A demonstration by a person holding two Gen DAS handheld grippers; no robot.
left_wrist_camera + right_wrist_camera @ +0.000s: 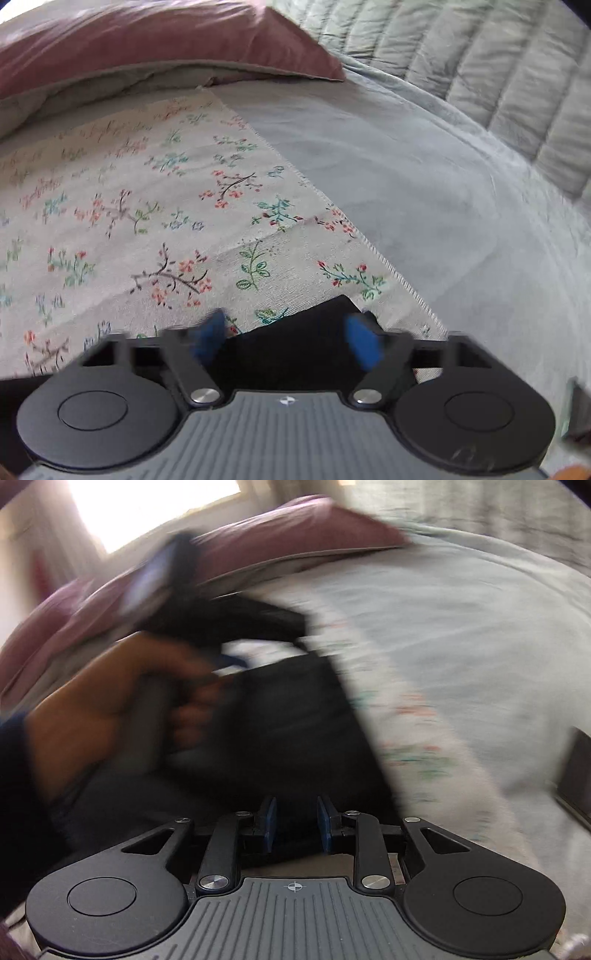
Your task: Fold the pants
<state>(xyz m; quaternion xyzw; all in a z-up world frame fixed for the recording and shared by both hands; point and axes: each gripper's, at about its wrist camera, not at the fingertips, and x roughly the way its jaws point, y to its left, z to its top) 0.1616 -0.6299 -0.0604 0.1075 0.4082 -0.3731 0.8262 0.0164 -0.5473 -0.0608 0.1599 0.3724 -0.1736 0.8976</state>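
The dark pants [288, 720] lie folded on a floral cloth [147, 206] spread over the bed. In the left wrist view only one corner of the pants [317, 317] shows. My left gripper [288, 338] hovers over that corner, its blue pads [360, 343] wide apart and not pressing the fabric. The right wrist view is blurred. In it a hand [110, 709] holds the left gripper's body [221, 627] over the pants' far end. My right gripper [295, 825] stands at the near edge of the pants. A gap shows between its pads, with dark cloth beneath them.
A mauve pillow [147, 40] lies at the head of the bed, and a grey quilted cover [480, 74] is bunched at the far right. Pale bed sheet [406, 184] lies right of the floral cloth. A dark flat object [576, 771] sits at the right edge. A bright window [147, 509] is behind.
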